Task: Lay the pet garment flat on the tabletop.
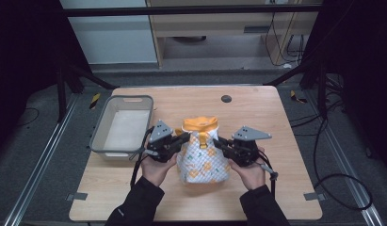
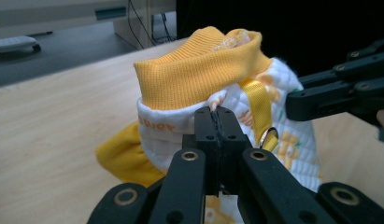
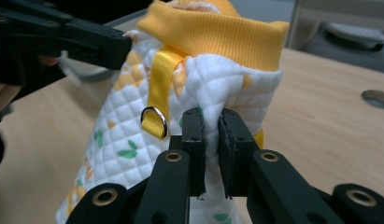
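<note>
I have the left claw [image 1: 185, 138] and right claw [image 1: 218, 141] each clamped on the quilted garment [image 1: 202, 155], held over mid-surface [image 1: 257, 113]; next I'd judge lifting evenly.

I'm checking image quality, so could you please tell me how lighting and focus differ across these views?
High view: table evenly lit, surroundings dark, slightly soft. Left gripper view: garment sharp, background blurred and dark at right. Right gripper view: garment crisp, far table soft.

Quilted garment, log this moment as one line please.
quilted garment: held up off table | left gripper: shut on its edge | right gripper: shut on its edge | grey bin: left of garment
</note>
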The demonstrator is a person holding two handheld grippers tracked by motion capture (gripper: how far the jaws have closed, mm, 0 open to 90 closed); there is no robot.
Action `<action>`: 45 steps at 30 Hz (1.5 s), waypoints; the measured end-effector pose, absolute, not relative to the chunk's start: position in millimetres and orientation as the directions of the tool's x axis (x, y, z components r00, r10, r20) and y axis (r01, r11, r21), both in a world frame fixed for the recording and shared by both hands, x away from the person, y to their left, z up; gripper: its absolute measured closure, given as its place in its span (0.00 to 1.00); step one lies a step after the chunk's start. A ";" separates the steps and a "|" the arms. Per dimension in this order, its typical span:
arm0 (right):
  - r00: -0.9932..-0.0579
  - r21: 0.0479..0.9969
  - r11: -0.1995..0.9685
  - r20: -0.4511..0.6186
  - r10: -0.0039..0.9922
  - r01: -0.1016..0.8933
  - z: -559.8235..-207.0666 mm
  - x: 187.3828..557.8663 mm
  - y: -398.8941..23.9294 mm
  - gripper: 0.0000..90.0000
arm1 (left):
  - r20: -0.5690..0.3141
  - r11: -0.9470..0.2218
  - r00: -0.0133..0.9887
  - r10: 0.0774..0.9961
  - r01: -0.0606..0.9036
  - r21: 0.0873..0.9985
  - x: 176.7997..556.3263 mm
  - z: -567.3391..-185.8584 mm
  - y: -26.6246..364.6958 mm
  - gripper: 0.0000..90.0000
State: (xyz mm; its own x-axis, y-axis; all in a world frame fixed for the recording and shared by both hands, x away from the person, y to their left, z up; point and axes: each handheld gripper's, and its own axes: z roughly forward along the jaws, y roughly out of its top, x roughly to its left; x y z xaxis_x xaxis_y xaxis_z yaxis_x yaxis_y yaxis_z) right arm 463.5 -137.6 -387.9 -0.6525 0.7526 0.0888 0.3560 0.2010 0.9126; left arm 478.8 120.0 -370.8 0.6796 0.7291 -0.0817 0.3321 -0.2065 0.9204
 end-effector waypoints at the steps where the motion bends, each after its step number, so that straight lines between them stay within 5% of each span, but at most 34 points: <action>1: -0.633 0.918 0.188 0.083 0.770 0.348 -390.0 472.0 -135.6 0.90 | -0.070 -0.208 0.664 0.745 0.330 0.921 486.9 -372.1 118.0 0.99; 6: -0.525 0.922 0.148 0.067 0.849 0.358 -412.5 513.6 -123.0 0.84 | -0.107 -0.155 0.569 0.816 0.393 0.906 530.7 -395.4 113.0 0.94; 8: -0.481 0.913 0.164 0.040 0.876 0.373 -422.5 527.3 -121.5 0.75 | -0.130 -0.114 0.517 0.846 0.412 0.904 541.0 -402.4 116.0 0.66; 11: -0.482 0.906 0.190 0.018 0.876 0.378 -422.4 528.1 -124.6 0.73 | -0.168 -0.066 0.482 0.860 0.432 0.899 543.4 -405.4 126.6 0.60; 18: -0.508 0.917 0.233 -0.039 0.861 0.324 -399.0 500.9 -150.8 0.65 | -0.110 -0.145 0.517 0.849 0.429 0.892 517.7 -395.6 142.3 0.45; 30: -0.601 0.904 0.269 -0.016 0.799 0.333 -411.6 438.3 -179.5 0.47 | -0.034 -0.277 0.598 0.801 0.420 0.864 454.9 -410.5 171.1 0.36; 45: -0.643 0.830 0.329 0.045 0.765 0.450 -478.8 426.2 -175.0 0.48 | -0.043 -0.345 0.626 0.778 0.484 0.804 431.2 -471.1 160.1 0.37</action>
